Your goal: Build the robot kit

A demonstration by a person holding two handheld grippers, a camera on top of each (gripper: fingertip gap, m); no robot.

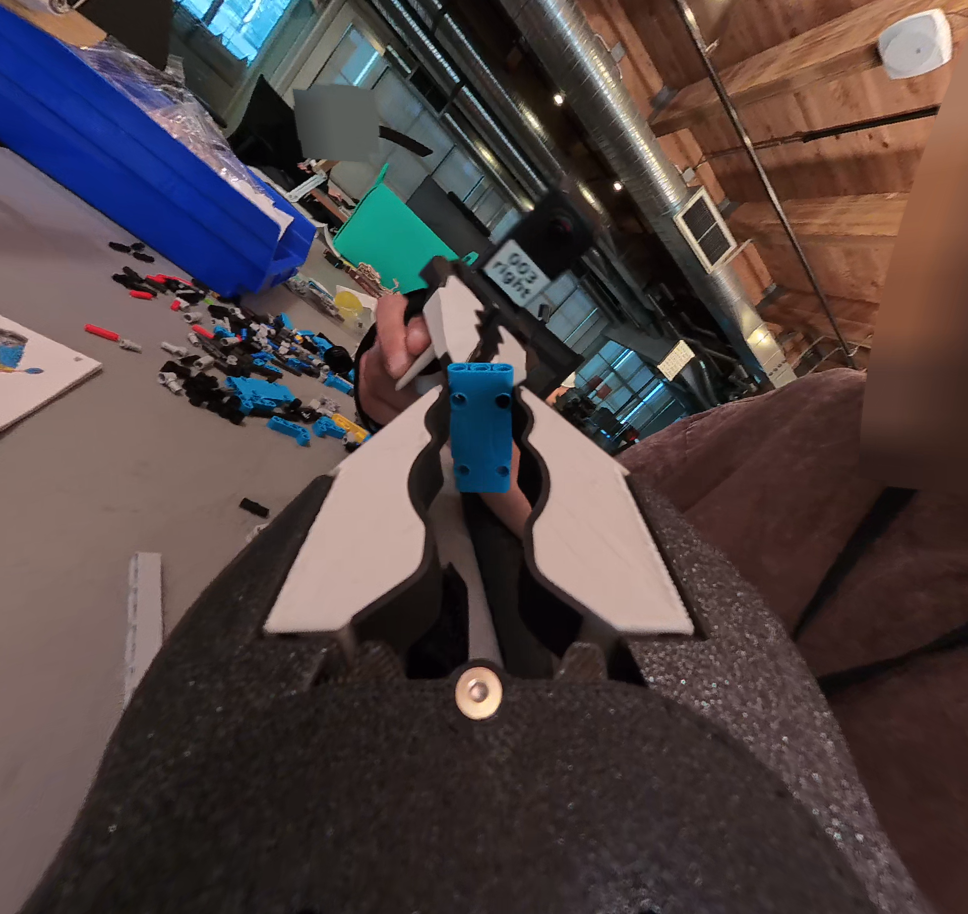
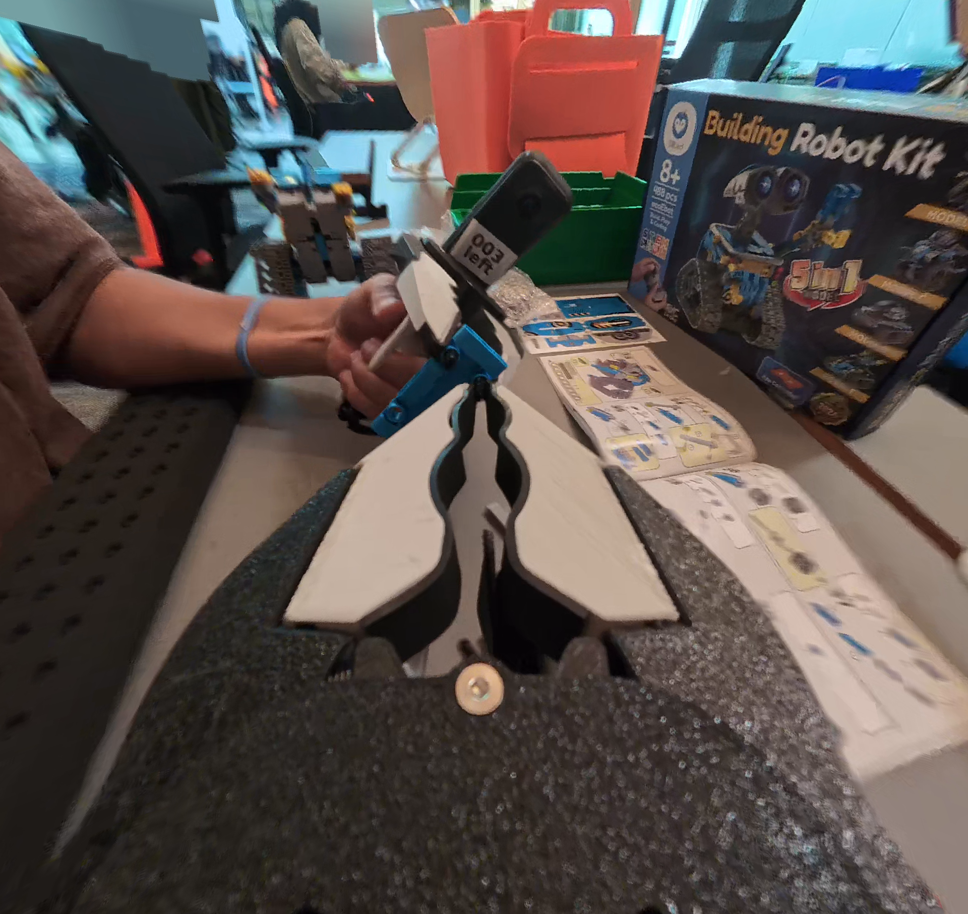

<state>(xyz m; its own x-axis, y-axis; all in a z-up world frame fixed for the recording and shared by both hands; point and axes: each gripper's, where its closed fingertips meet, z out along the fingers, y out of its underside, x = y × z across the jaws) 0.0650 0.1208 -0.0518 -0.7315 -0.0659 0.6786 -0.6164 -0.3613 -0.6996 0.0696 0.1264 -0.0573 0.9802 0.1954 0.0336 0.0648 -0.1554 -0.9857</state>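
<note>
Between the white fingers of the left gripper (image 1: pixel 481 417) a blue pierced brick (image 1: pixel 481 425) is clamped, lifted clear of the grey tabletop (image 1: pixel 105 496). Only the left wrist view shows the loose heap of blue, black and red pieces (image 1: pixel 251 370) toward the tabletop's far left edge, with a blue bin (image 1: pixel 131 155) behind it and a green folder (image 1: pixel 387 239) beyond.

Only the right wrist view shows the printed kit box (image 2: pixel 817 249) at the right edge, the instruction sheets (image 2: pixel 649 406) before it, a green tray (image 2: pixel 586 228) and an orange bag (image 2: pixel 545 82) at the far edge. There the right gripper (image 2: pixel 481 391) has its jaws drawn narrow, tips pinching a small black pin (image 2: pixel 481 383) just under the brick; whether the pin sits in the brick is hard to tell.

Each view catches the other gripper's hand (image 2: pixel 366 344) partly hidden behind its white finger. Sheets at the right are blurred.
</note>
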